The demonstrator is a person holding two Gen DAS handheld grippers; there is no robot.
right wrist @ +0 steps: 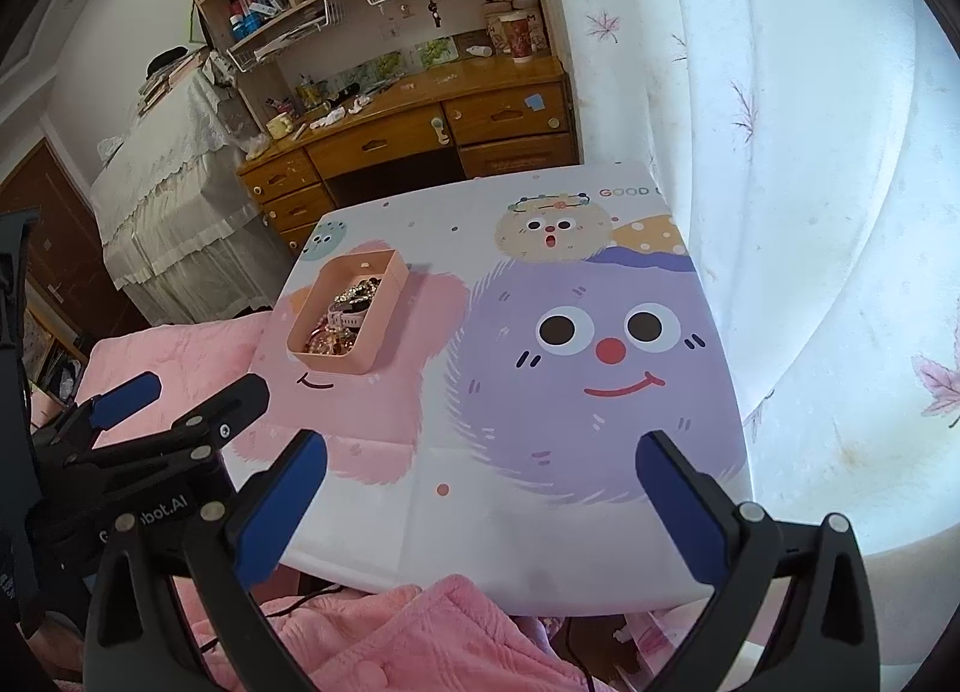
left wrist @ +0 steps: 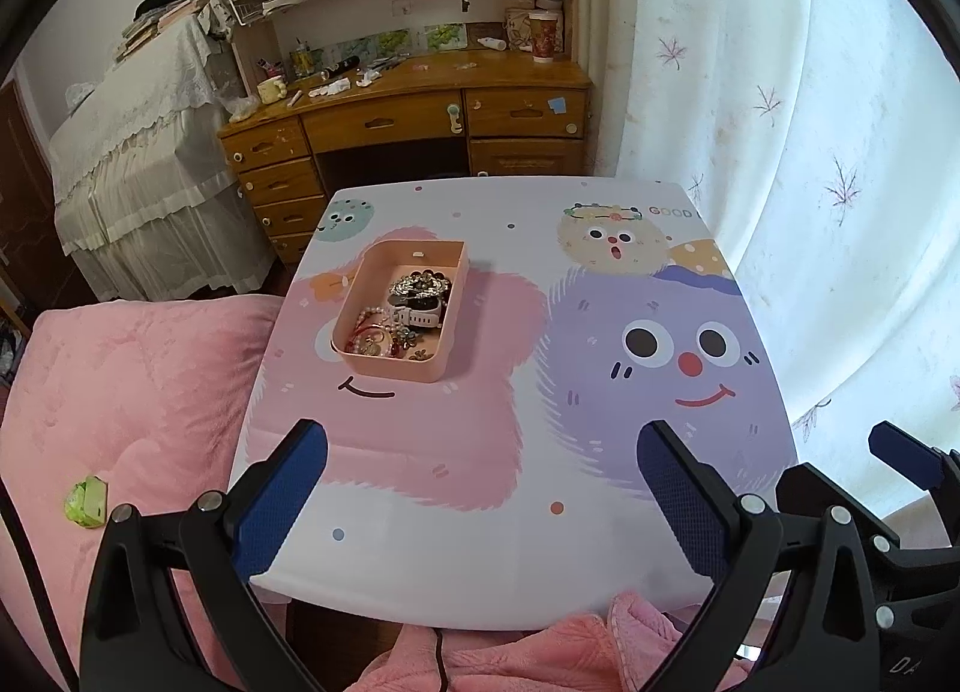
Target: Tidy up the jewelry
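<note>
A pink open box (left wrist: 360, 359) stands on the left half of the cartoon-printed table (left wrist: 480, 542). It holds a heap of jewelry (left wrist: 396, 317): bead bracelets, a sparkly piece and a white-strapped watch (left wrist: 420, 314). The box also shows in the right wrist view (right wrist: 327, 362) with the jewelry (right wrist: 342, 320) inside. My left gripper (left wrist: 480, 488) is open and empty above the table's near edge, well short of the box. My right gripper (right wrist: 480, 488) is open and empty, to the right of the left one, over the near edge.
A pink quilt (left wrist: 120, 392) lies left of and below the table. A green packet (left wrist: 87, 503) lies on it. A wooden desk (left wrist: 408, 116) with shelves stands behind the table. A white curtain (left wrist: 810, 152) hangs on the right. A cloth-covered unit (left wrist: 138, 152) stands at the left.
</note>
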